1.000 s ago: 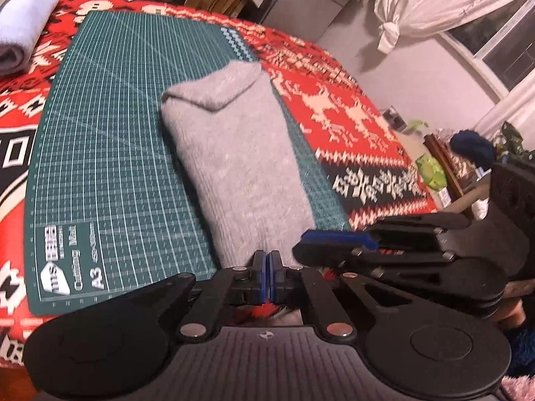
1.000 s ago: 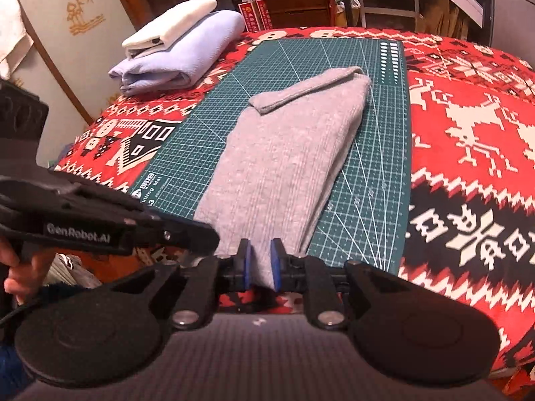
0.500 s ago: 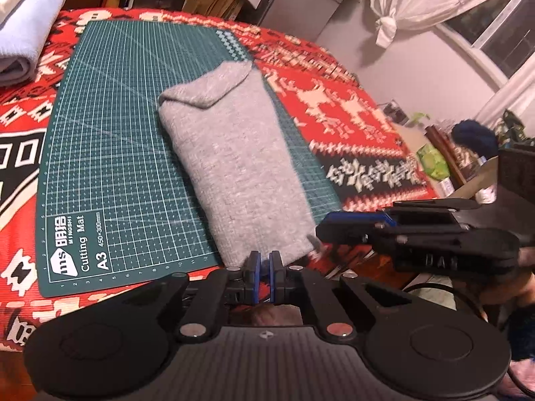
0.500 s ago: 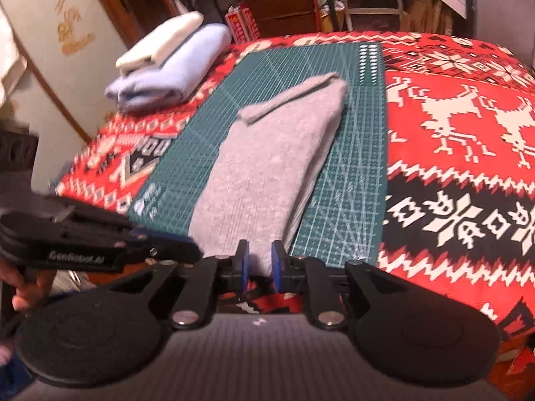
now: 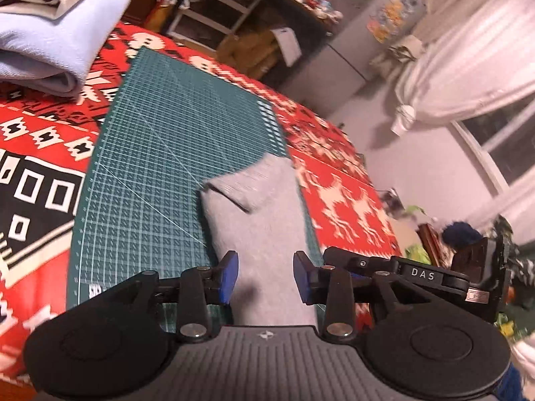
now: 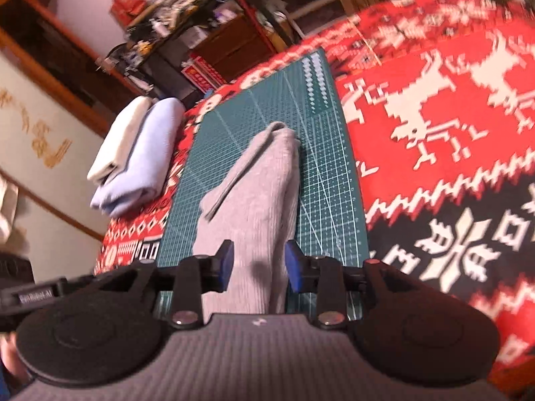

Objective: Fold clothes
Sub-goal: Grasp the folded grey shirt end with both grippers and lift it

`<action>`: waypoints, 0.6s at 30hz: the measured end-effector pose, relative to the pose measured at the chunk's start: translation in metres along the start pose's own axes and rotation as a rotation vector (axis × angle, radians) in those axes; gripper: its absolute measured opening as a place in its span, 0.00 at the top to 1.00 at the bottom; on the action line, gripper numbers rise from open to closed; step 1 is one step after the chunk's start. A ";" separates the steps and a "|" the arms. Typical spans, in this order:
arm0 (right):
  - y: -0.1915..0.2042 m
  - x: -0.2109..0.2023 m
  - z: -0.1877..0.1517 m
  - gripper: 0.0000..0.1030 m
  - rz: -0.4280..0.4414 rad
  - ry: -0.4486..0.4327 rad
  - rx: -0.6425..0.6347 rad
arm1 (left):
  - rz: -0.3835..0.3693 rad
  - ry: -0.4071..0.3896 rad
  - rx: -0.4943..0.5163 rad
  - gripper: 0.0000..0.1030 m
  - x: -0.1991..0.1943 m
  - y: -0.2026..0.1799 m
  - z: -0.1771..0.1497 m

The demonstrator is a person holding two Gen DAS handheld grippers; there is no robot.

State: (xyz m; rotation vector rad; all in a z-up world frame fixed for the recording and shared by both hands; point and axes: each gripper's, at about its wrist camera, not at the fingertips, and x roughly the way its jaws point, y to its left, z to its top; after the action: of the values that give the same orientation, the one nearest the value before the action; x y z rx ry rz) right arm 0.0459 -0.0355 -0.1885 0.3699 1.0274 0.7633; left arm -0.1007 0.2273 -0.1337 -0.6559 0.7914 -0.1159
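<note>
A grey knitted garment (image 5: 257, 220) lies folded into a long narrow strip on a green cutting mat (image 5: 160, 167); it also shows in the right wrist view (image 6: 254, 207). My left gripper (image 5: 265, 277) is open, its blue pads standing either side of the strip's near end, low over it. My right gripper (image 6: 257, 269) is open too, straddling the same near end. The right gripper's body (image 5: 418, 277) shows beside the left one. The strip's near edge is hidden under both grippers.
The mat (image 6: 331, 173) lies on a red, white and black patterned cloth (image 6: 434, 133). A stack of folded light blue and white clothes (image 5: 50, 33) sits at the mat's far left, also in the right wrist view (image 6: 133, 153). Shelves and clutter stand behind.
Both grippers have opened, letting go of the garment's near end, and have moved forward and tilted over the strip. The views are motion-blurred.
</note>
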 end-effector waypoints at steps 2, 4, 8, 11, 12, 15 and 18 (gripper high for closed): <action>-0.002 0.010 0.006 0.64 -0.009 0.007 0.012 | 0.040 0.008 0.012 0.66 0.011 0.000 0.003; -0.002 0.019 0.010 0.64 -0.023 0.014 0.008 | 0.078 0.017 0.017 0.66 0.021 0.002 0.006; -0.001 0.035 0.018 0.64 -0.051 0.028 0.001 | 0.105 0.039 -0.006 0.66 0.036 0.008 0.006; -0.001 0.050 0.018 0.66 -0.081 0.055 -0.004 | 0.100 0.054 -0.029 0.66 0.045 0.012 0.005; -0.002 0.052 0.016 0.68 -0.083 0.054 -0.005 | 0.101 0.056 -0.032 0.66 0.047 0.013 0.005; 0.001 0.055 0.012 0.69 -0.095 0.043 -0.028 | 0.082 0.047 -0.057 0.66 0.052 0.017 0.003; 0.005 0.057 0.007 0.73 -0.102 0.024 -0.061 | 0.068 0.029 -0.062 0.70 0.056 0.019 0.002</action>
State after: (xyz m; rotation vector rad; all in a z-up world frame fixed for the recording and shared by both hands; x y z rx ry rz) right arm 0.0669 0.0093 -0.2171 0.2543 1.0357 0.7069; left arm -0.0623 0.2247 -0.1786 -0.6866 0.8474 -0.0392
